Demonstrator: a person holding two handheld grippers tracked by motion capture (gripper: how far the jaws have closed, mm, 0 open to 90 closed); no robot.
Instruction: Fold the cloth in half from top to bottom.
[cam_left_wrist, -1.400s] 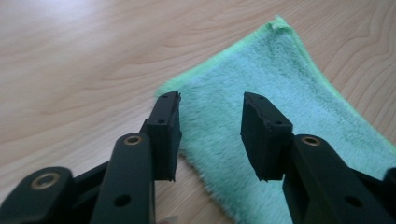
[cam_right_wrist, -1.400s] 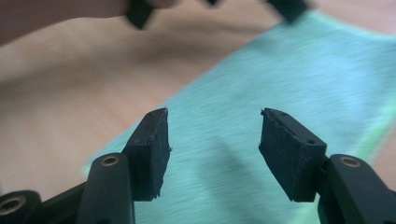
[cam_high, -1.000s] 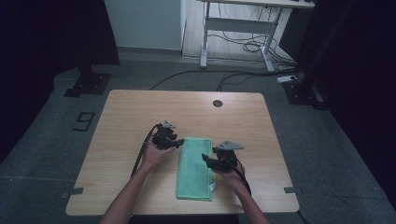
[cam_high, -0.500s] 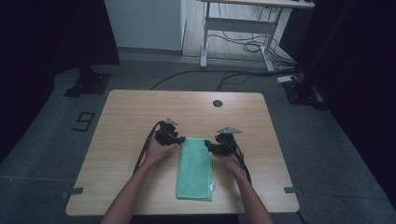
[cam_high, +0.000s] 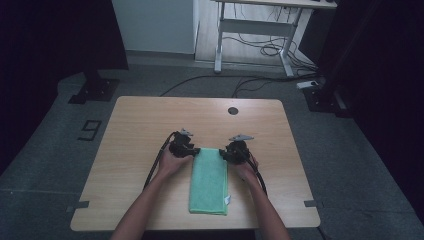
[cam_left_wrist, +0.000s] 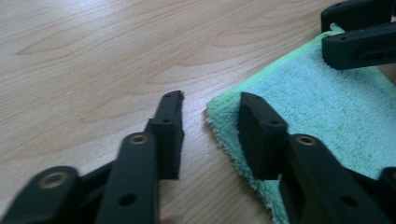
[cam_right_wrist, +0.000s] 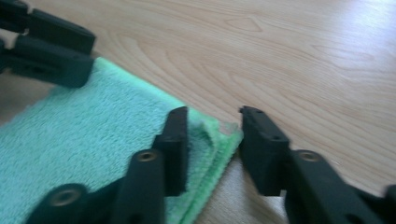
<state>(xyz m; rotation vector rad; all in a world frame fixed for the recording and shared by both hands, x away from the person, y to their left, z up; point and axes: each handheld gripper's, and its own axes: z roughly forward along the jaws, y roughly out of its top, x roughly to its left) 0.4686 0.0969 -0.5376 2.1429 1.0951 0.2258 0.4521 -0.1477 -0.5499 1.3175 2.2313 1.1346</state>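
Since a second earlier, slid forward along the right long edge of the folded green terry cloth (cam_high: 209, 179) to its far right corner: the right claw (cam_high: 229, 154). Already parked at the far left corner, and barely shifted: the left claw (cam_high: 194, 150). Lay flat on the pale wooden desk (cam_high: 150, 120), nearer the desk's front edge than its far one, roughly midway between the side edges, long axis running front to back.

In the left gripper view, stood wide open around the cloth's corner (cam_left_wrist: 219, 112), one jaw on bare wood and the other over the pile, gripping nothing. In the right gripper view, likewise open, straddled the layered corner (cam_right_wrist: 219, 133), inner jaw over the towelling and outer jaw on the wood, nothing pinched yet. Seen also beyond, at the opposite corner, in each gripper view: the other claw (cam_left_wrist: 359, 37) (cam_right_wrist: 42, 42).

Judged as the step in hand: taking both far corners for a fold or lift. To do it well, probably best to press the lower jaw tips flat against the wood and slip them under every layer, since the right corner showed several stacked edges; close both together, only then raise evenly, keeping the corners level so the cloth does not skew or shed a layer.
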